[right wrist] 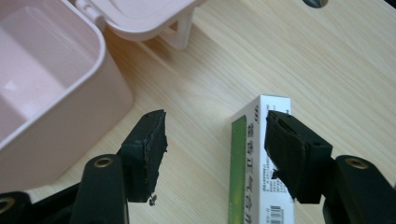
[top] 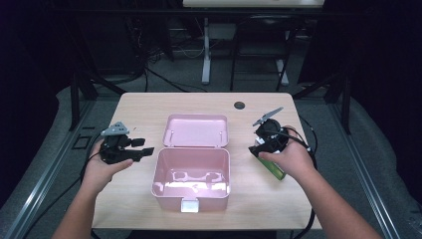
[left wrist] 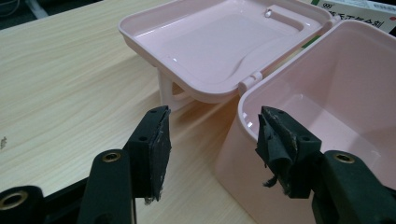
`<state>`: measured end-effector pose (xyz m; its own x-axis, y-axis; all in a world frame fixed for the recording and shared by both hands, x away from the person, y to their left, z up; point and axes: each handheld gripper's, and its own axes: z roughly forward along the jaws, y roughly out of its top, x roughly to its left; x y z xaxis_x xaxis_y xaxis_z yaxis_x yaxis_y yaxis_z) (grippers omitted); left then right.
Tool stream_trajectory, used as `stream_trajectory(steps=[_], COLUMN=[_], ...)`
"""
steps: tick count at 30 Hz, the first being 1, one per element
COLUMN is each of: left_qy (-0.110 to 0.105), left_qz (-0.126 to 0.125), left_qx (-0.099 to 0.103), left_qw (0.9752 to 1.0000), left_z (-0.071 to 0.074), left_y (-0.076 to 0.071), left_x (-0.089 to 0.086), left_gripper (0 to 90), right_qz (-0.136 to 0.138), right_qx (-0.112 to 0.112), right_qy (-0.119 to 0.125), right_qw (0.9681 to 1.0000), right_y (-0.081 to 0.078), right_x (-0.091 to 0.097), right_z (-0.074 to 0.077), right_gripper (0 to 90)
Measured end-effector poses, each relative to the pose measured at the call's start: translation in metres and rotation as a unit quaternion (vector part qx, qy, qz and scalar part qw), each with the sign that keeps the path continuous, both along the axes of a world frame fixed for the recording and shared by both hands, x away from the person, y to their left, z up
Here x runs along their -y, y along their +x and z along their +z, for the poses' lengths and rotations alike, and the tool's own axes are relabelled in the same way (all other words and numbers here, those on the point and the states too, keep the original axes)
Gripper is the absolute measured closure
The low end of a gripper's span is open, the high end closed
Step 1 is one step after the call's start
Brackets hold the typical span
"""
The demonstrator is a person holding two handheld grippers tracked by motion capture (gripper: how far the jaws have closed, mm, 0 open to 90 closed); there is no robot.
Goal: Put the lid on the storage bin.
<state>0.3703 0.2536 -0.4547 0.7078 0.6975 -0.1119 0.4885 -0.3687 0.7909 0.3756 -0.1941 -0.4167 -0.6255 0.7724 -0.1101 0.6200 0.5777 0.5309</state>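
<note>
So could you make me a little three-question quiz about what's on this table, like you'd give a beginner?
1. True or false: the pink box has its lid shut.
2. Which is nearest the right tool? A) a mug B) a green and white carton C) a spoon
3. Fill in: the left tool has its jaws ____, with nothing between them.

Key: 1 false, the lid lies open behind the box; 2 B; 3 open.
</note>
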Motion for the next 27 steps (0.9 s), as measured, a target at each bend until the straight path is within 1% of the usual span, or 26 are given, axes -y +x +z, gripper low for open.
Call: stream_trajectory(steps=[3, 4, 7, 8, 9, 11, 12, 13, 15, 17, 18, 19, 20, 21, 22, 24, 25, 27], left_qy=[-0.002, -0.002, 0.008, 0.011, 0.011, 0.010, 0.009, 0.012, 0.009, 0.009, 0.007, 0.007, 0.007, 0.005, 0.002, 0.000, 0.000, 0.001], left_qz=[0.004, 0.003, 0.008, 0.012, 0.013, 0.015, 0.018, 0.015, 0.016, 0.017, 0.020, 0.020, 0.019, 0.020, 0.022, 0.022, 0.022, 0.020], left_qx=[-0.003, -0.005, -0.008, -0.009, -0.008, -0.009, -0.006, -0.010, -0.011, -0.012, -0.008, -0.010, -0.011, -0.011, -0.009, -0.011, -0.011, -0.013], left_qw=[1.0000, 1.0000, 0.9999, 0.9998, 0.9998, 0.9998, 0.9998, 0.9998, 0.9998, 0.9997, 0.9997, 0.9997, 0.9997, 0.9997, 0.9997, 0.9997, 0.9997, 0.9997], left_z=[0.001, 0.001, 0.003, 0.003, 0.003, 0.004, 0.003, 0.005, 0.005, 0.006, 0.006, 0.006, 0.007, 0.007, 0.007, 0.008, 0.008, 0.008], left_y=[0.000, 0.000, 0.000, 0.000, -0.001, -0.001, -0.001, -0.001, -0.001, -0.002, -0.002, -0.002, -0.002, -0.002, -0.002, -0.002, -0.002, -0.001], left_x=[0.000, 0.000, 0.000, 0.000, 0.000, -0.001, -0.001, -0.002, -0.002, -0.003, -0.003, -0.004, -0.004, -0.005, -0.005, -0.006, -0.006, -0.006], left_gripper=[43.5, 43.6, 44.0, 43.9, 43.9, 43.6, 43.5, 43.5, 43.0, 42.7, 42.6, 42.6, 42.3, 42.3, 42.2, 42.3, 42.3, 42.3], right_qz=[-0.001, -0.001, -0.005, -0.006, -0.012, -0.019, -0.018, -0.018, -0.017, -0.013, -0.009, -0.009, -0.010, -0.010, -0.014, -0.015, -0.019, -0.019], right_qx=[-0.010, -0.010, -0.016, -0.021, -0.032, -0.042, -0.044, -0.049, -0.058, -0.069, -0.078, -0.078, -0.087, -0.087, -0.096, -0.114, -0.135, -0.138], right_qy=[-0.019, -0.019, -0.042, -0.045, -0.045, -0.044, -0.046, -0.048, -0.055, -0.063, -0.072, -0.072, -0.075, -0.075, -0.076, -0.082, -0.083, -0.086], right_qw=[0.9998, 0.9998, 0.9990, 0.9987, 0.9984, 0.9980, 0.9978, 0.9975, 0.9967, 0.9956, 0.9943, 0.9943, 0.9933, 0.9933, 0.9924, 0.9900, 0.9872, 0.9866], right_y=[0.004, 0.005, 0.010, 0.011, 0.014, 0.017, 0.018, 0.019, 0.021, 0.023, 0.027, 0.027, 0.031, 0.031, 0.033, 0.038, 0.042, 0.045], right_x=[0.000, 0.000, 0.000, 0.000, 0.001, 0.001, 0.001, 0.001, 0.001, 0.000, 0.000, 0.000, 0.001, 0.001, 0.001, 0.003, 0.005, 0.006], right_z=[0.002, 0.002, 0.002, 0.002, 0.001, 0.000, 0.000, -0.001, -0.003, -0.004, -0.005, -0.005, -0.006, -0.006, -0.006, -0.008, -0.009, -0.011], right_gripper=[38.0, 38.0, 36.6, 35.2, 34.5, 34.5, 34.5, 34.5, 34.5, 34.5, 34.5, 34.4, 34.5, 34.5, 34.5, 34.5, 34.5, 34.5])
